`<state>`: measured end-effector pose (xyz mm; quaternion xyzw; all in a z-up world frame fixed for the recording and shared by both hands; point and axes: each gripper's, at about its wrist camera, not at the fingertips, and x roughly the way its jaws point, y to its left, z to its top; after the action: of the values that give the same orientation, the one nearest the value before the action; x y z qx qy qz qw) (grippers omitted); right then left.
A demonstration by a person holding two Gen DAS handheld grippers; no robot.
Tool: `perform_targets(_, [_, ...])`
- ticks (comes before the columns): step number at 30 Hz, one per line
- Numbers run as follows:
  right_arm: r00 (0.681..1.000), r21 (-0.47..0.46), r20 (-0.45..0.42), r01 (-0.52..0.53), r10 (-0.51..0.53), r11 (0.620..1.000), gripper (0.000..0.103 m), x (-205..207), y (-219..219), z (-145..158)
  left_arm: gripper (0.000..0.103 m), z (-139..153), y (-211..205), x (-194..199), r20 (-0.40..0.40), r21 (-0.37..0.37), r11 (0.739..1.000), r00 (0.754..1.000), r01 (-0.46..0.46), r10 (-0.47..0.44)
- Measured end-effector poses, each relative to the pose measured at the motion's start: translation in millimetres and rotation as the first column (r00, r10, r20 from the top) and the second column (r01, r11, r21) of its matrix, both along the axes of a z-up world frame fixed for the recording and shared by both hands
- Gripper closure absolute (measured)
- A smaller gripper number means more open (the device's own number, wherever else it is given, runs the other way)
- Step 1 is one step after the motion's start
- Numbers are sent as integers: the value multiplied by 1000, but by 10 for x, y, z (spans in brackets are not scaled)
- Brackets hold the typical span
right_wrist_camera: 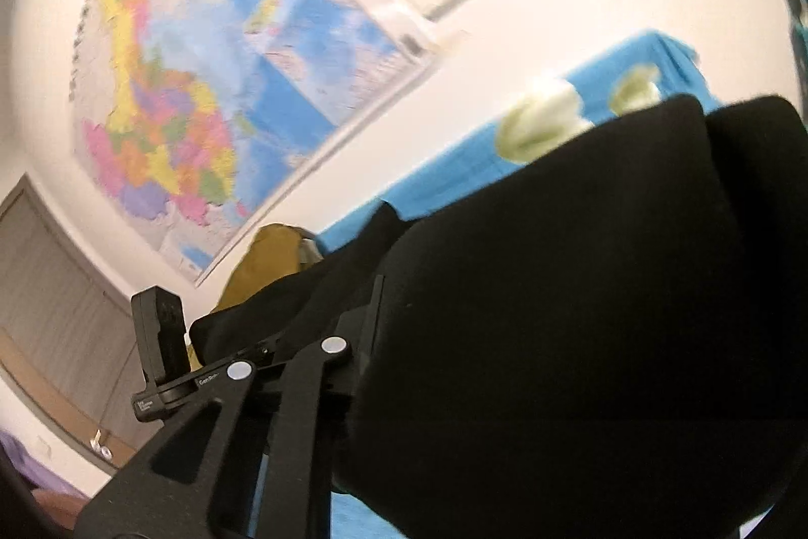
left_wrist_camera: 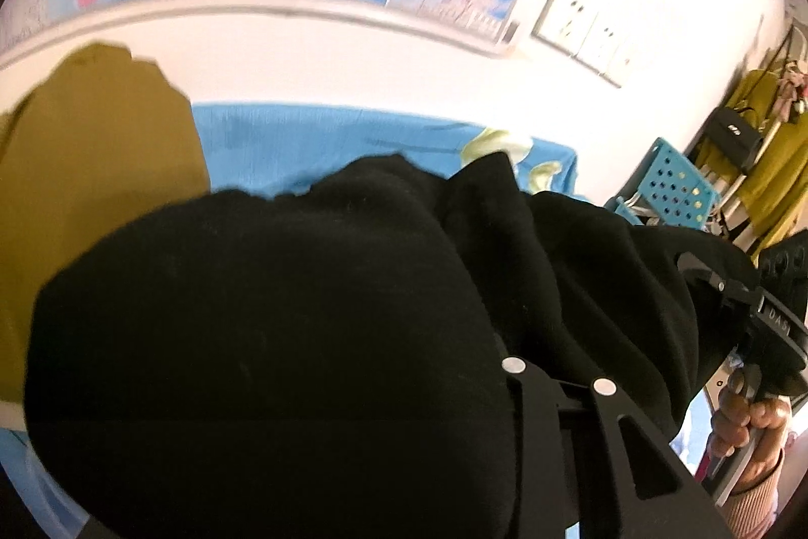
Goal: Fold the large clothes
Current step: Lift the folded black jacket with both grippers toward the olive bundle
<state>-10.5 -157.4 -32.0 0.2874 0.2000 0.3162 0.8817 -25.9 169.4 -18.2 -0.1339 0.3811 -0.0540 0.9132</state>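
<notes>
A large black garment (left_wrist_camera: 303, 311) hangs lifted between both grippers above a blue floral sheet (left_wrist_camera: 313, 135). My left gripper (left_wrist_camera: 555, 367) is shut on one edge of the black garment, with the cloth draped over its fingertips. My right gripper (right_wrist_camera: 303, 342) is shut on another edge of the same garment (right_wrist_camera: 581, 286), which bulges in front of the lens. The right gripper also shows at the right of the left wrist view (left_wrist_camera: 747, 311), held by a hand. The left gripper shows in the right wrist view (right_wrist_camera: 166, 352).
A mustard-yellow garment (left_wrist_camera: 91, 165) lies on the sheet at the left. A wall map (right_wrist_camera: 202, 84) and wall sockets (left_wrist_camera: 586, 29) are behind. A blue perforated basket (left_wrist_camera: 671, 185) and a clothes rack (left_wrist_camera: 757, 145) stand at the right.
</notes>
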Motion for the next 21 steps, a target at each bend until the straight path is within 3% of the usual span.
perform_targets(12, [985, -41, 159, -63, 68, 997, 87, -223, 195, 701, 72, 599, 82, -324, 152, 28, 1000, 988, 8, -13])
perform_targets(21, [961, -58, 255, -91, 103, 994, 87, -259, 392, 1164, 72, 1026, 308, -425, 240, 45, 998, 970, -39, 27])
